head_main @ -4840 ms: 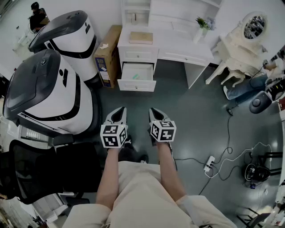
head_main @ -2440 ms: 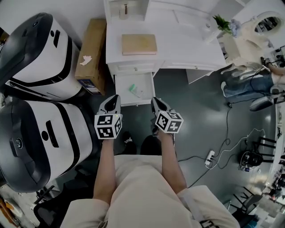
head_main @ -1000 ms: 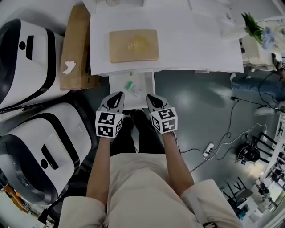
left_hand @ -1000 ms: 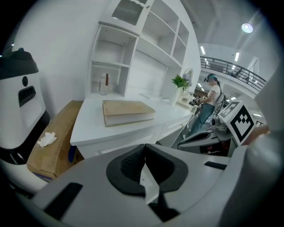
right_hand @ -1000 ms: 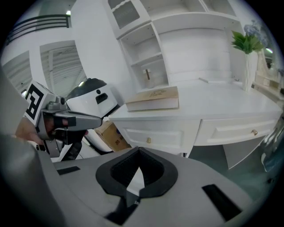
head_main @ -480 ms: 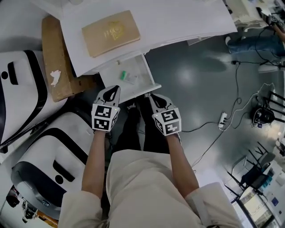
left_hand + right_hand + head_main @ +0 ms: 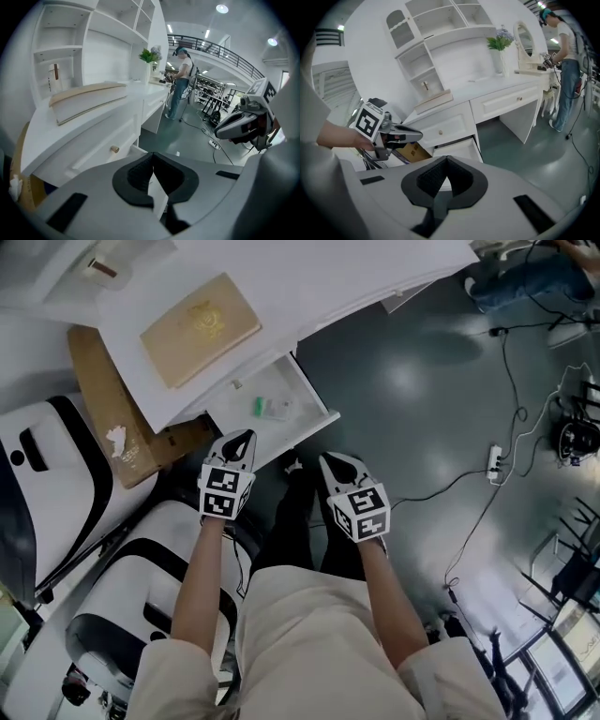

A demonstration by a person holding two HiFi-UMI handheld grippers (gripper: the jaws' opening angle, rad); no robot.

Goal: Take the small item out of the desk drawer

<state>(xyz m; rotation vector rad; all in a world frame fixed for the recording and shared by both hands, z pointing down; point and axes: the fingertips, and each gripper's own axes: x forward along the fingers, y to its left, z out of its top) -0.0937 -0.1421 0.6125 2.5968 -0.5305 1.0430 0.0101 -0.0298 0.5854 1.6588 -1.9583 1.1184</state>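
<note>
With the drawer (image 7: pixel 286 381) already pulled out at upper centre, the small item (image 7: pixel 265 407), seemingly a green-capped tube, lies exposed inside, while the left gripper (image 7: pixel 242 437) and right gripper (image 7: pixel 331 461) hover just below its front, jaws pressed together and empty, ready to reach in.

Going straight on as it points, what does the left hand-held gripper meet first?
Probably the front edge of the open drawer, just ahead of the left hand-held gripper; depth is unclear.
</note>
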